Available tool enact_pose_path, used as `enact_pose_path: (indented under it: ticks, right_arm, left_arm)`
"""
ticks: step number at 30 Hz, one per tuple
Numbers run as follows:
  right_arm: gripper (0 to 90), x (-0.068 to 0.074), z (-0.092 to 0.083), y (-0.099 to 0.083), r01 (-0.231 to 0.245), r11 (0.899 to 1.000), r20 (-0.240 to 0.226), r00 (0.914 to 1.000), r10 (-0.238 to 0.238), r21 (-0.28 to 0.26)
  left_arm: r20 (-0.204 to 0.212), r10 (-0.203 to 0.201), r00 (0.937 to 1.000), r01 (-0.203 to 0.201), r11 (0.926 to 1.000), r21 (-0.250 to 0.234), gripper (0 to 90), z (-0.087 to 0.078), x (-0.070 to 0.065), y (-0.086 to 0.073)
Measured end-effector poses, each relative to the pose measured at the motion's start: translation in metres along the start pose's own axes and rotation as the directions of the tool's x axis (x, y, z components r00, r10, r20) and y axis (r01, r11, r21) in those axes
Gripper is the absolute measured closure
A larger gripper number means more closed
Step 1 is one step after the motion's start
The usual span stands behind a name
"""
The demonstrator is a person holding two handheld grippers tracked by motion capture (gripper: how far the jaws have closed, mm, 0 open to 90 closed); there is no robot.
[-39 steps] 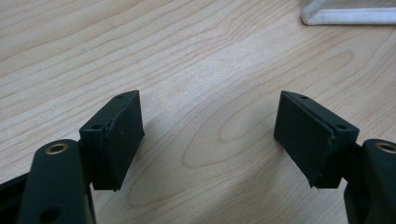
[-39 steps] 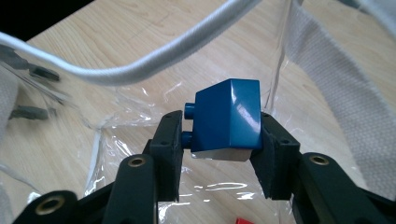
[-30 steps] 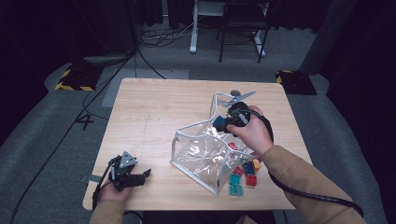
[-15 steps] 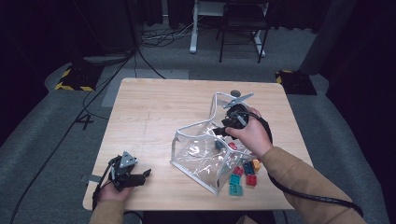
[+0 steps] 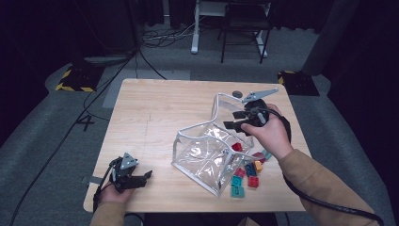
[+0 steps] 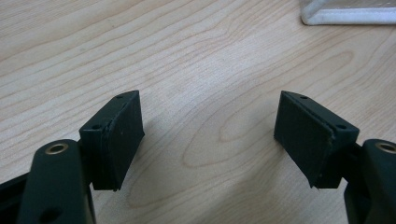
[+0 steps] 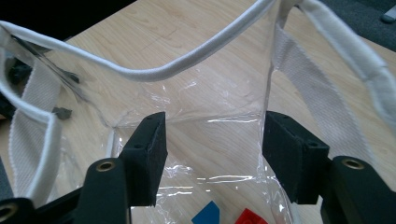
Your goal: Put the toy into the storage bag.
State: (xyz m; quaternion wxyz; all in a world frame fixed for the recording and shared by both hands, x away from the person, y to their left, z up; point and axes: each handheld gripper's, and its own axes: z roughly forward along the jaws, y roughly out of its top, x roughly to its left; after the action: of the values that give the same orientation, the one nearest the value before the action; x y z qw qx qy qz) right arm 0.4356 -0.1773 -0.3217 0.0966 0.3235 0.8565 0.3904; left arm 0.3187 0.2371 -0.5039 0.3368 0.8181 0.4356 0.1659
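Right gripper (image 5: 237,119) held over far-right mouth of clear tote bag (image 5: 207,155), jaws just opened, apart, nothing between pads; forearm in tan sleeve (image 5: 320,183) angled in from near right. Left gripper (image 5: 141,178) resting near-left on wooden table (image 5: 155,108), jaws wide, empty. Right gripper view: white bag rim (image 7: 187,65), blue brick (image 7: 205,215) and red brick (image 7: 250,217) inside bag. High view: loose toy bricks (image 5: 247,175) just right of bag. Grey floor, hazard-taped feet, cables beyond.
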Motion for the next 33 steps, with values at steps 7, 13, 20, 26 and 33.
enact_pose_path:
  ticks: [7,13,20,26,33]
  right_arm:
    - [40.8,-0.005,-0.030,-0.006,0.005,0.999,0.018,0.9998,-0.004,-0.044]
    - [40.5,-0.014,-0.051,-0.014,-0.010,0.997,0.046,0.9988,0.014,-0.073]
    - [40.5,-0.027,-0.071,-0.026,-0.040,0.994,0.079,0.9957,0.048,-0.100]
    - [40.5,-0.039,-0.086,-0.040,-0.069,0.991,0.112,0.9904,0.081,-0.113]
    - [40.4,-0.058,-0.103,-0.059,-0.119,0.983,0.157,0.9776,0.141,-0.138]
  left_arm:
    - [0.000,0.000,1.0000,0.000,1.0000,0.000,24.2,0.000,0.000,0.000]
    - [0.000,0.000,1.0000,0.000,1.0000,0.000,24.3,0.000,0.000,0.000]
    - [0.000,0.000,1.0000,0.000,1.0000,0.000,24.3,0.000,0.000,0.000]
    - [0.000,0.000,1.0000,0.000,1.0000,0.000,24.3,0.000,0.000,0.000]
    - [0.000,0.000,1.0000,0.000,1.0000,0.000,24.3,0.000,0.000,0.000]
